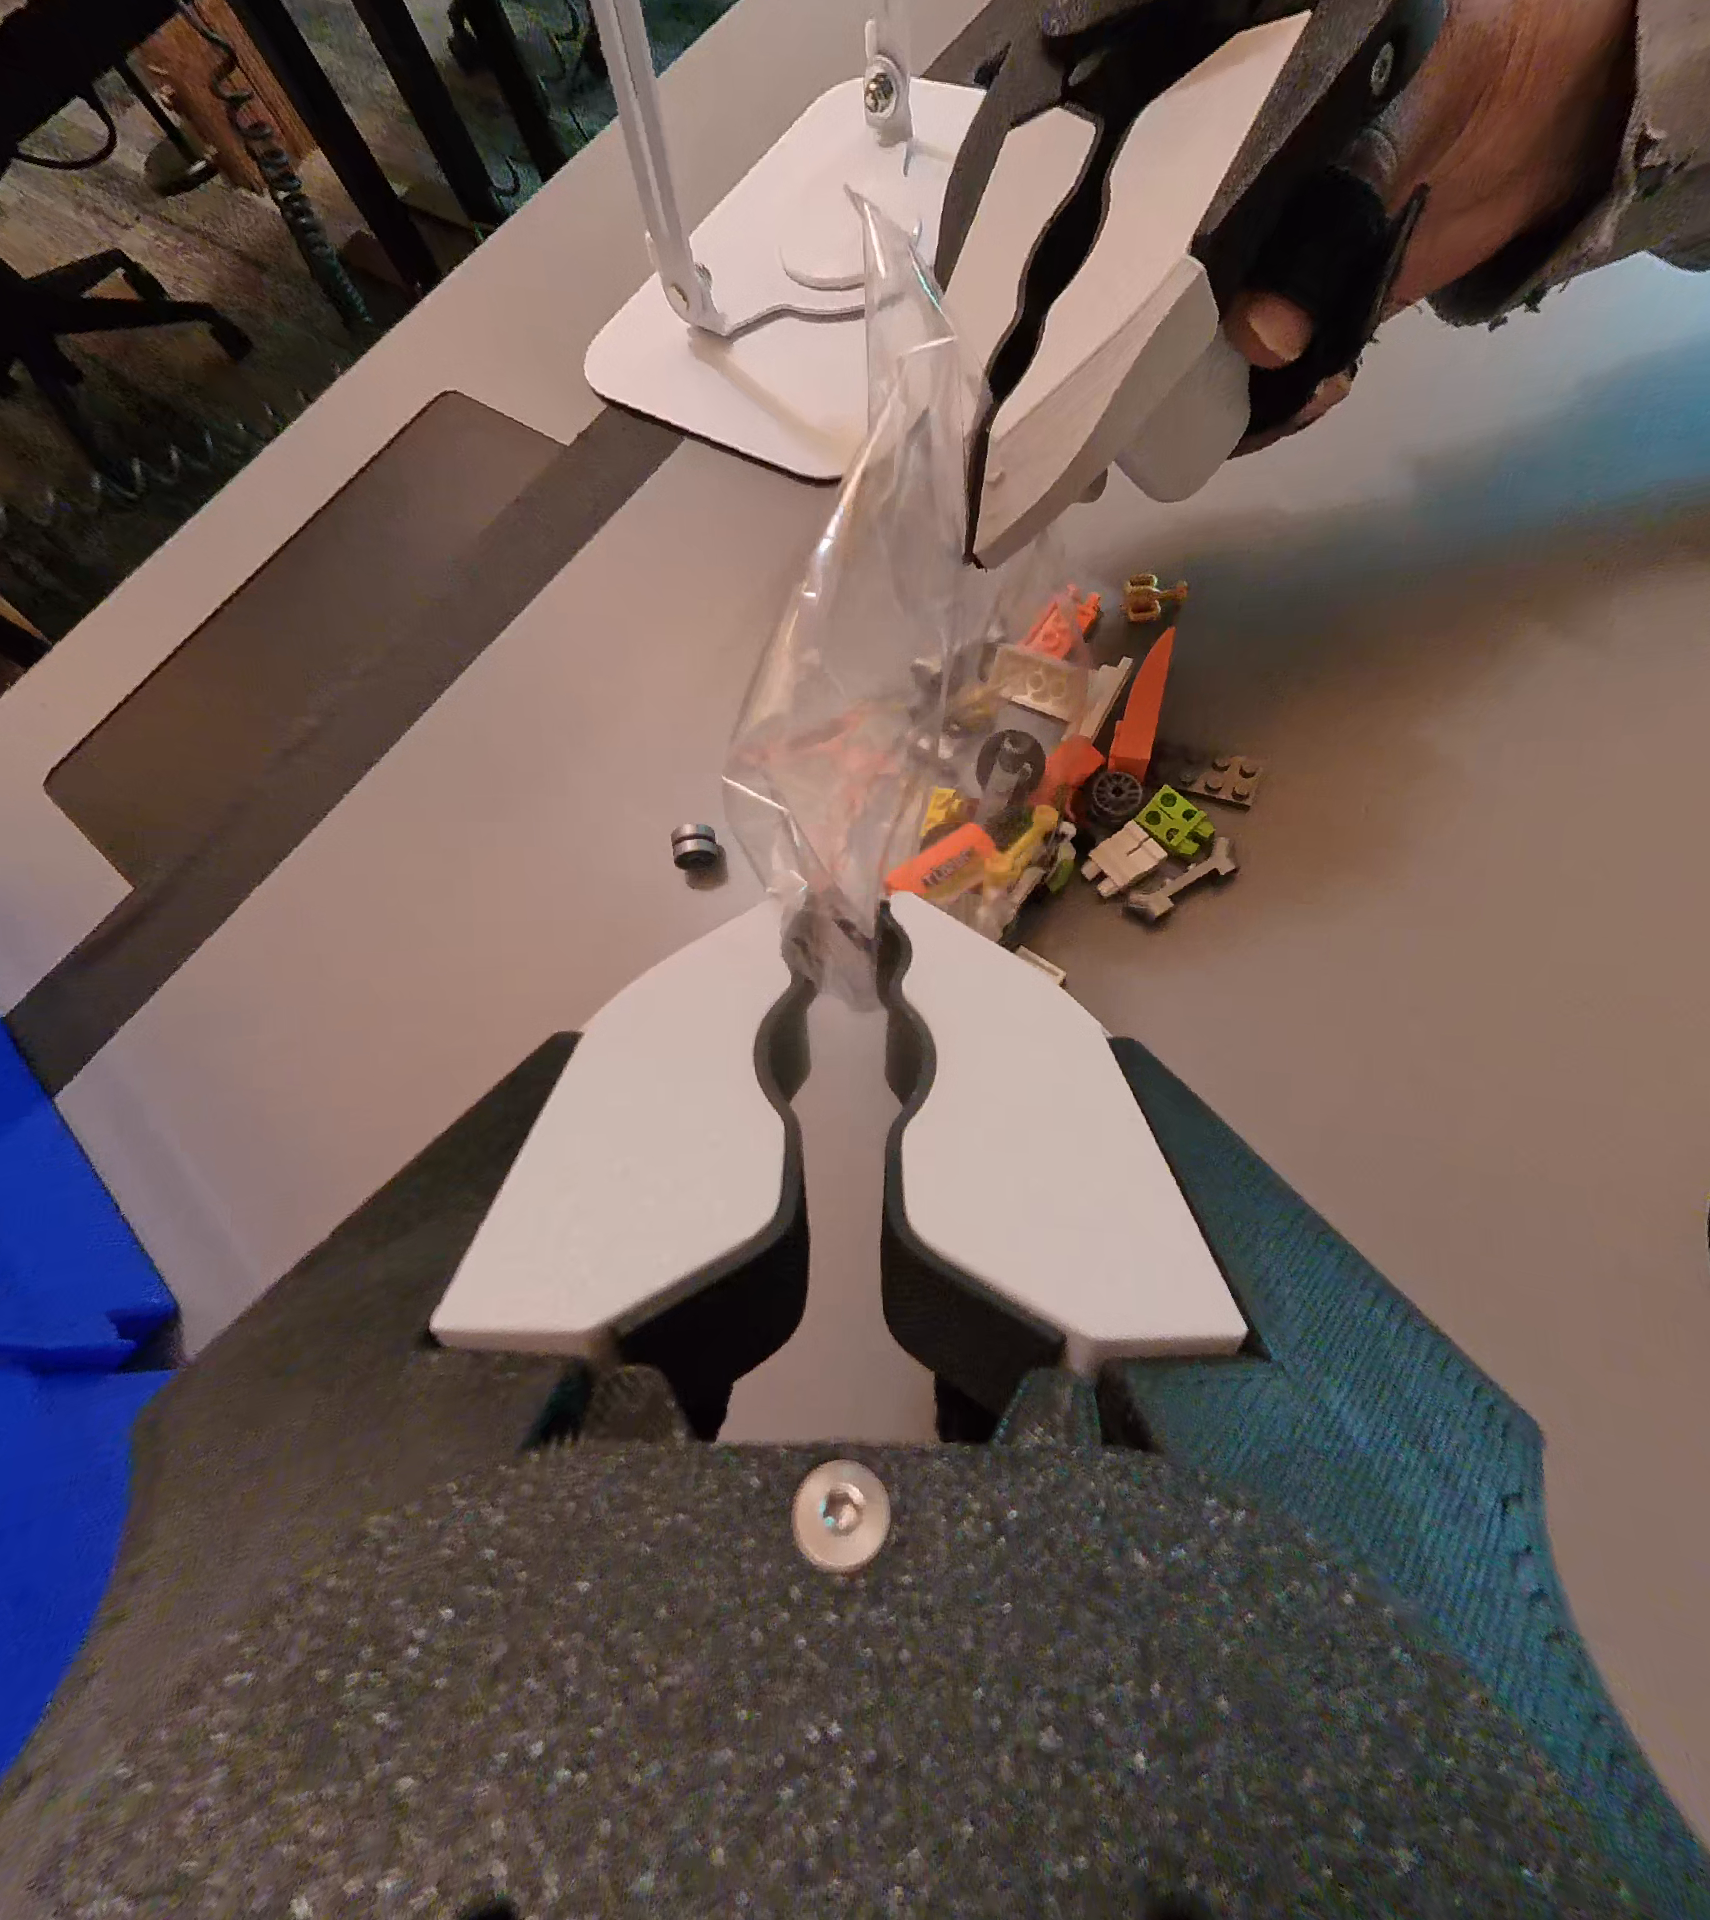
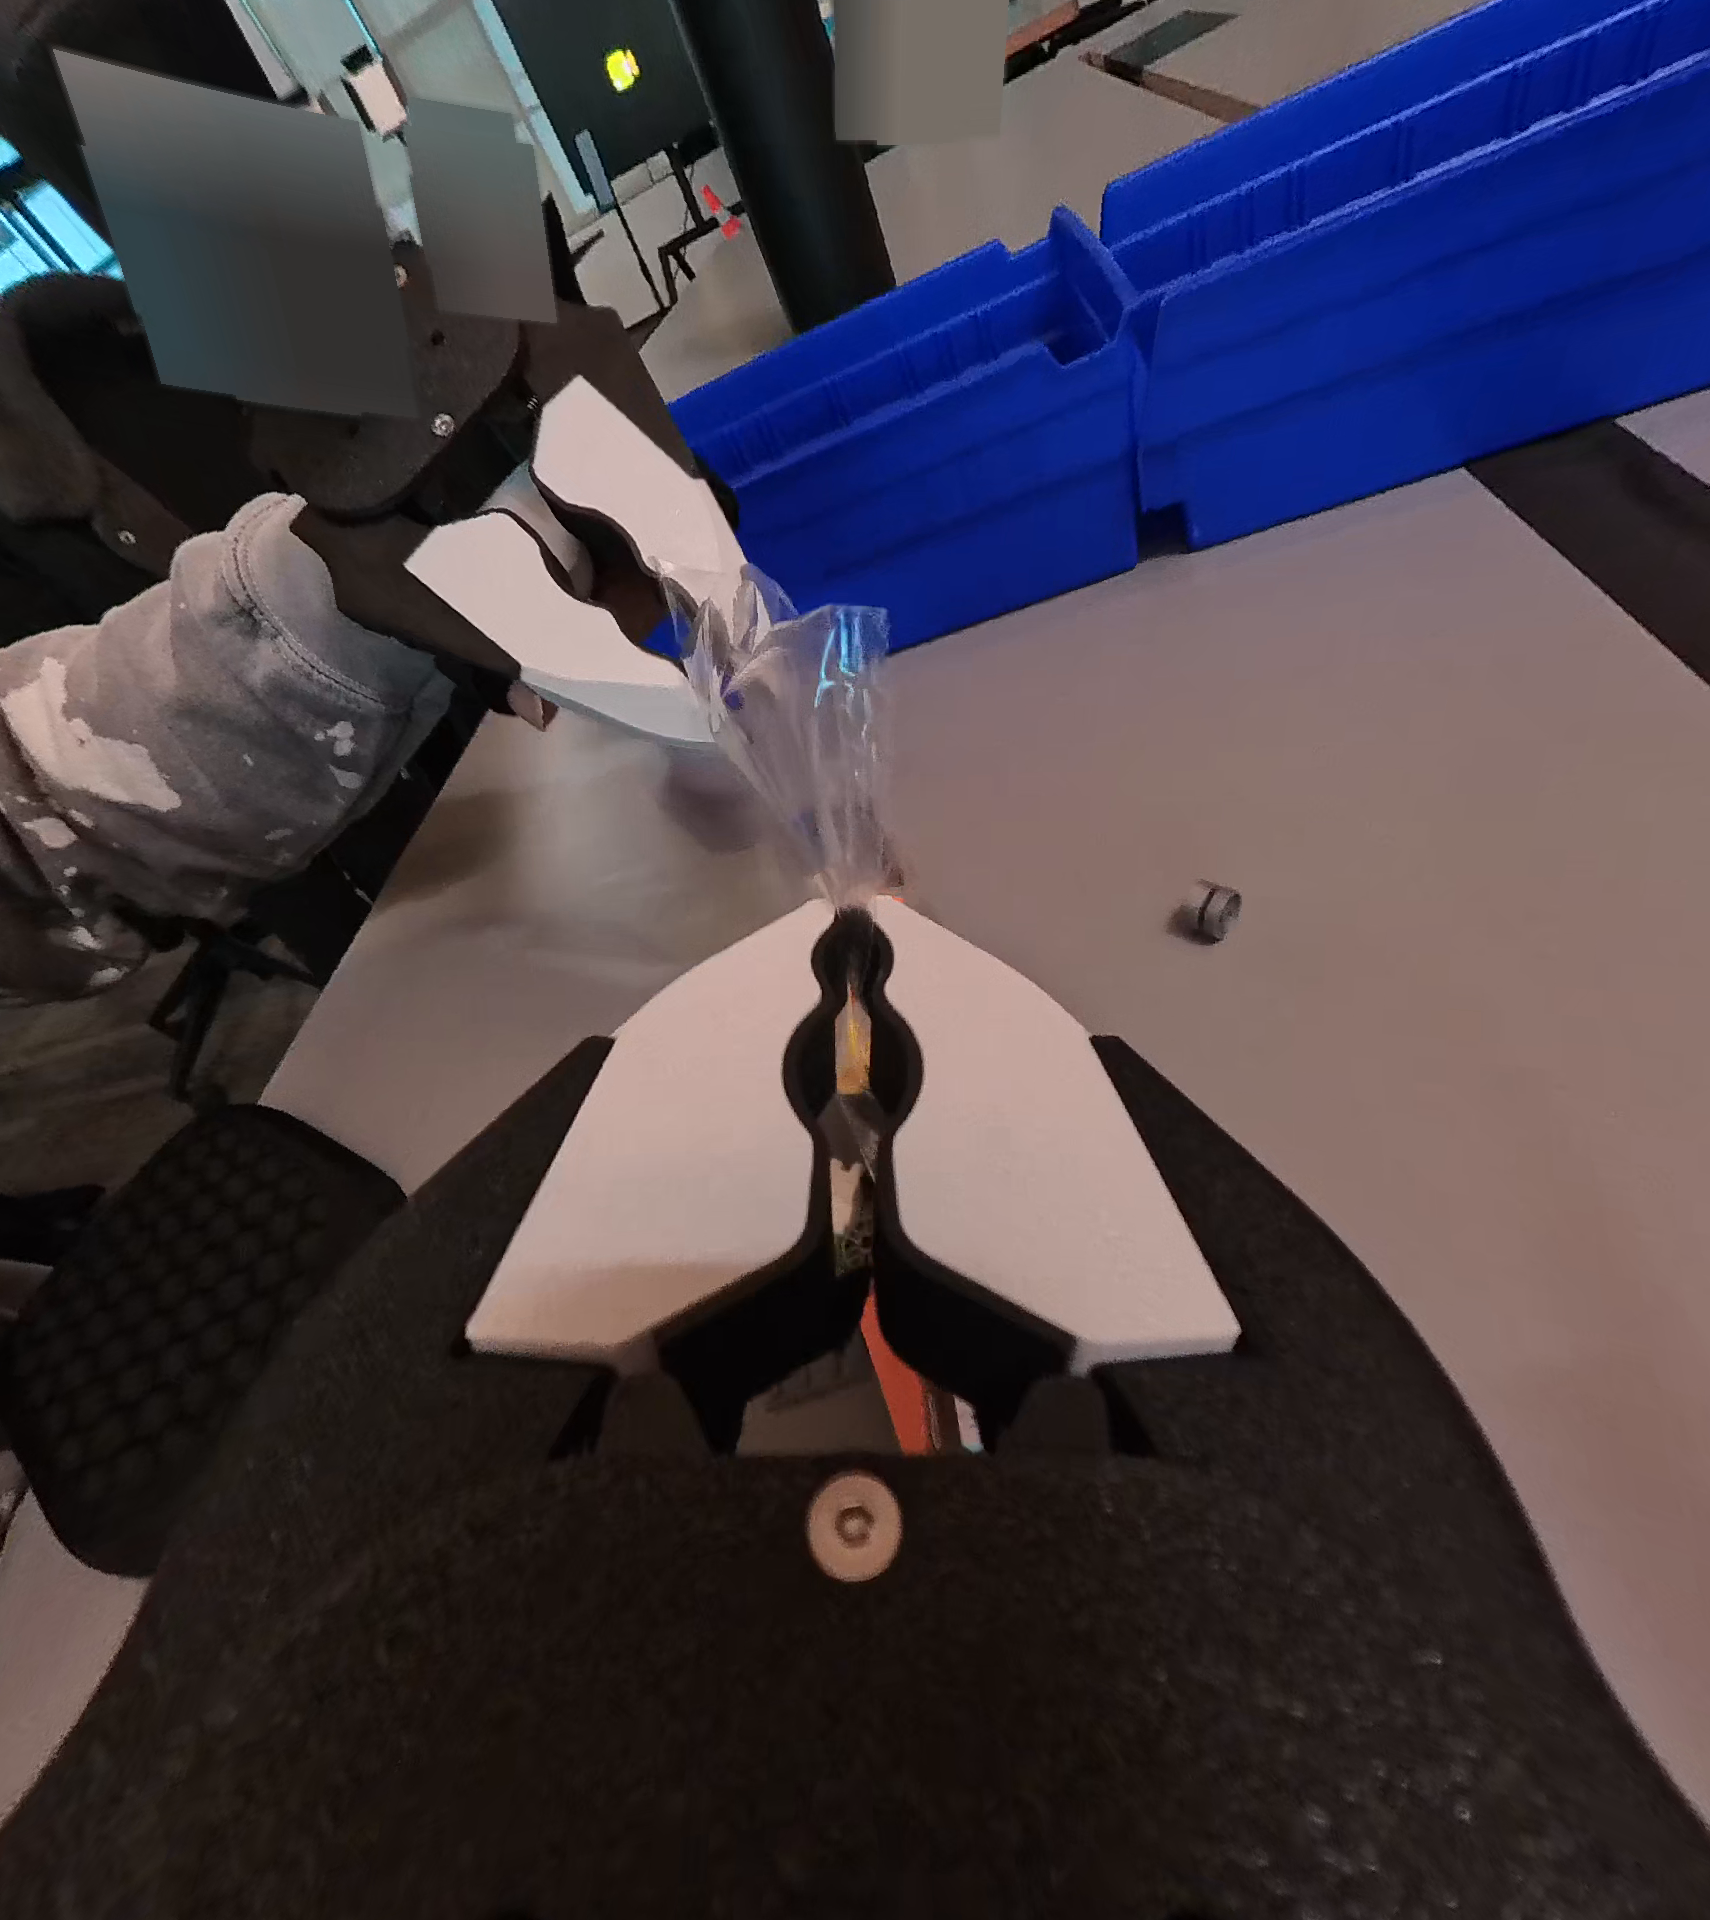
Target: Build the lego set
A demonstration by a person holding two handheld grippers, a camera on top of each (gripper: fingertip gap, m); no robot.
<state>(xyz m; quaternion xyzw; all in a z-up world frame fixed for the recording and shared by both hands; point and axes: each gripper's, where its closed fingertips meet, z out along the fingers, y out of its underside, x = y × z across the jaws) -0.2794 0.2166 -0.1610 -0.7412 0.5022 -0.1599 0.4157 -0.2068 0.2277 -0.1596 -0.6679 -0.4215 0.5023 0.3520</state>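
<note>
A clear plastic bag (image 1: pixel 861 644) is stretched between both grippers above the grey table (image 1: pixel 1350 935). My left gripper (image 1: pixel 835 925) is shut on the bag's lower end. My right gripper (image 1: pixel 976 556) is shut on its upper end, held in a gloved hand. In the right wrist view my right gripper (image 2: pixel 853 920) pinches the twisted bag (image 2: pixel 809 727), and the left gripper (image 2: pixel 685 623) holds its far end. A pile of loose lego pieces (image 1: pixel 1111 769), orange, lime, grey and white, lies on the table behind the bag. I cannot tell whether any are still inside it.
A small grey wheel (image 1: pixel 693 842) lies apart from the pile and also shows in the right wrist view (image 2: pixel 1206 912). A white lamp base (image 1: pixel 778 312) stands at the back. Blue bins (image 2: pixel 1246 395) line one table edge. A dark inset panel (image 1: pixel 311 644) is at the left. The tips of one gripper are about 8 cm away from the tips of the other.
</note>
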